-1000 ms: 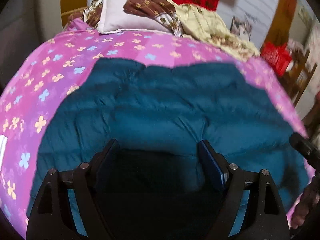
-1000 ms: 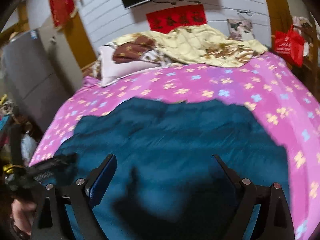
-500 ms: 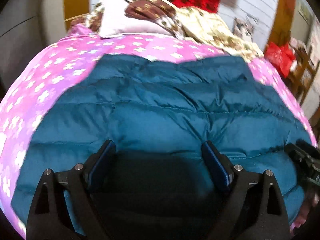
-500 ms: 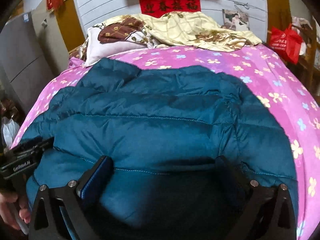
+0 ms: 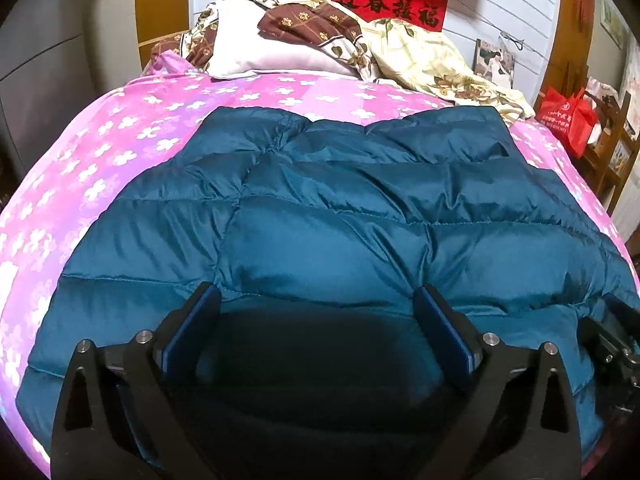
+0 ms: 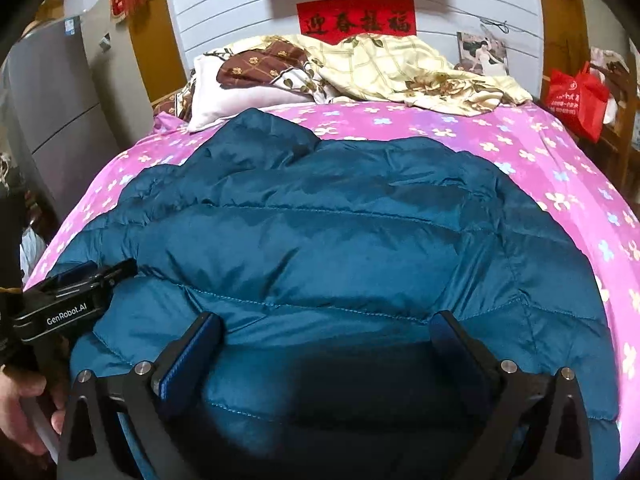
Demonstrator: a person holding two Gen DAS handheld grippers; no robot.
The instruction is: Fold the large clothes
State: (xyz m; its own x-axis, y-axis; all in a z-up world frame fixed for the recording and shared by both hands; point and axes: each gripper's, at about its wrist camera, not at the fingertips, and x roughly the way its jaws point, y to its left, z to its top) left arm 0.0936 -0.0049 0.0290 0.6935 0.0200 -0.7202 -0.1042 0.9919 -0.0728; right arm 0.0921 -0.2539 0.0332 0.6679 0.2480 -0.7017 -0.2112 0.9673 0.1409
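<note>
A large teal quilted down jacket (image 5: 340, 216) lies spread flat on the pink flowered bed; it also fills the right wrist view (image 6: 320, 240). My left gripper (image 5: 316, 300) is open, its fingers low over the jacket's near edge, nothing between them. My right gripper (image 6: 326, 322) is open too, just over the near edge further right. The left gripper's body shows at the left of the right wrist view (image 6: 76, 300); part of the right gripper shows at the right edge of the left wrist view (image 5: 612, 344).
The pink flowered bedsheet (image 5: 120, 140) surrounds the jacket. A white pillow (image 5: 272, 56) and a crumpled yellow-brown quilt (image 6: 380, 68) lie at the bed's head. A red bag (image 6: 576, 96) hangs at the right. A grey fridge (image 6: 52, 120) stands at the left.
Both grippers have come down and closer to the jacket's near edge, so the jacket fills more of each view. Both stay open.
</note>
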